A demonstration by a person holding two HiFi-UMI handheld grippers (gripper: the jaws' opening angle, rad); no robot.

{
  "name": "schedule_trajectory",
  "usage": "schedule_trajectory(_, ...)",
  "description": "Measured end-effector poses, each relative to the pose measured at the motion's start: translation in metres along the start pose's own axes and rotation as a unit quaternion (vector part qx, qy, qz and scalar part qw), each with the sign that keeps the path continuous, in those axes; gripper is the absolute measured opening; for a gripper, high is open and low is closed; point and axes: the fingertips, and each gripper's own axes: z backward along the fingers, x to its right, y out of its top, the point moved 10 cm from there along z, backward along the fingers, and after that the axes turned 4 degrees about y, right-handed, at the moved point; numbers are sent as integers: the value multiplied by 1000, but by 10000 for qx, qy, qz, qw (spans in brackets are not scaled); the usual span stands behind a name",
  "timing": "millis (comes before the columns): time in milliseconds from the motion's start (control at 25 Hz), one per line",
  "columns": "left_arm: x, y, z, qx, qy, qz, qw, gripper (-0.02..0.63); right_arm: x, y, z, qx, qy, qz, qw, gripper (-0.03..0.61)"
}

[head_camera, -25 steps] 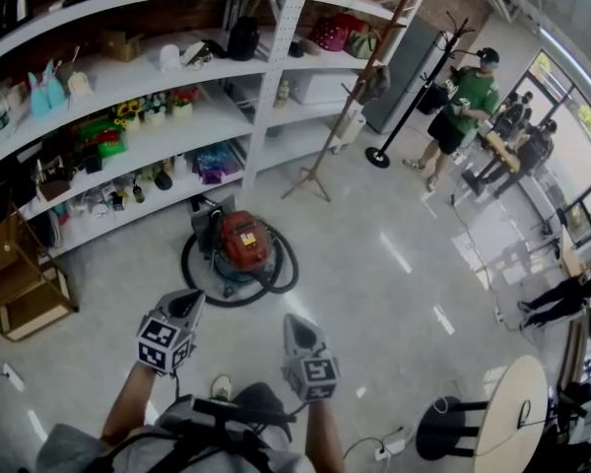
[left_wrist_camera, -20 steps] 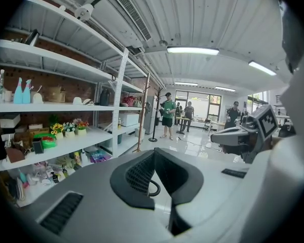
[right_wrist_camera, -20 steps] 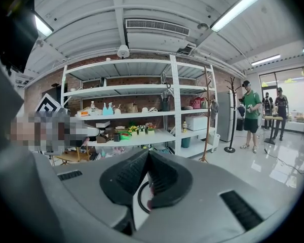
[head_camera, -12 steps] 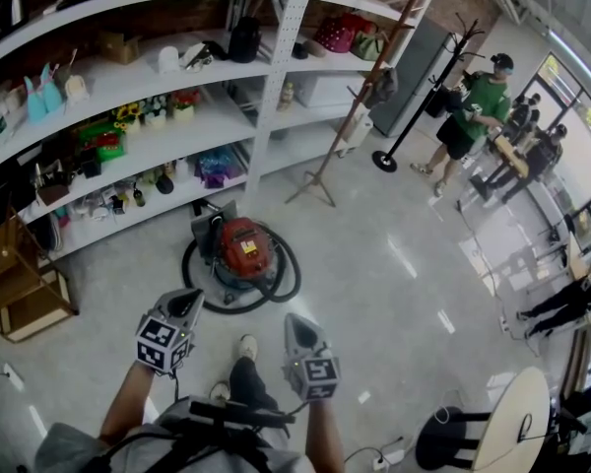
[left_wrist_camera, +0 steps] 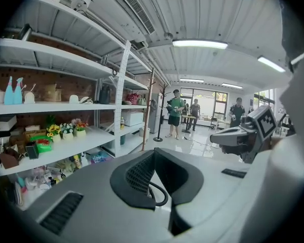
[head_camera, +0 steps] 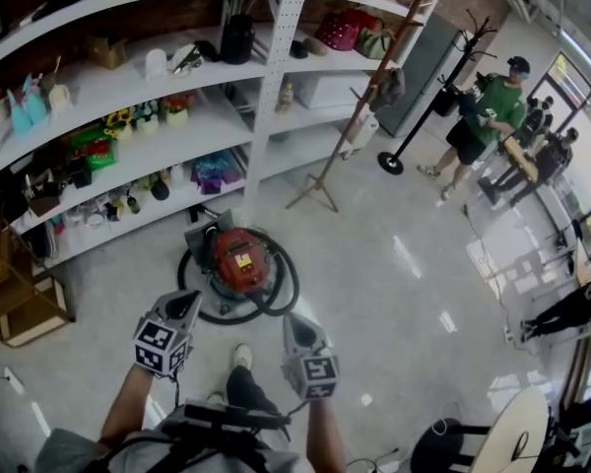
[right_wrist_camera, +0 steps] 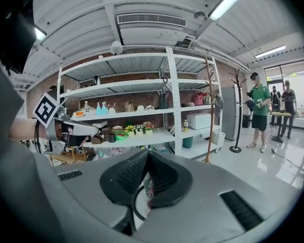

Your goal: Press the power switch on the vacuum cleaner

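The left gripper and right gripper are clenched and empty. The vacuum cleaner stands well ahead on the floor, ringed by its hose. The body is judged rigid and heavy. No grasp is required: the switch, not discernible here, is to be pressed with closed jaw tips.

Bare glossy grey floor lies open at centre and right of the frame. A black hose loop rings the red round vacuum cleaner; white metal shelves stand close behind, upper left.
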Motion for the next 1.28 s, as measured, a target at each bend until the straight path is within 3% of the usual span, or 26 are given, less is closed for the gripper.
schedule_trajectory(640,-28,28,-90,-130,415,240,9988,8,77,21,-82,-194,433,-34,9989,9)
schedule_trajectory(1280,-37,41,-150,-229,714,352,9966,8,127,26,-141,-266,897,-36,9956,9)
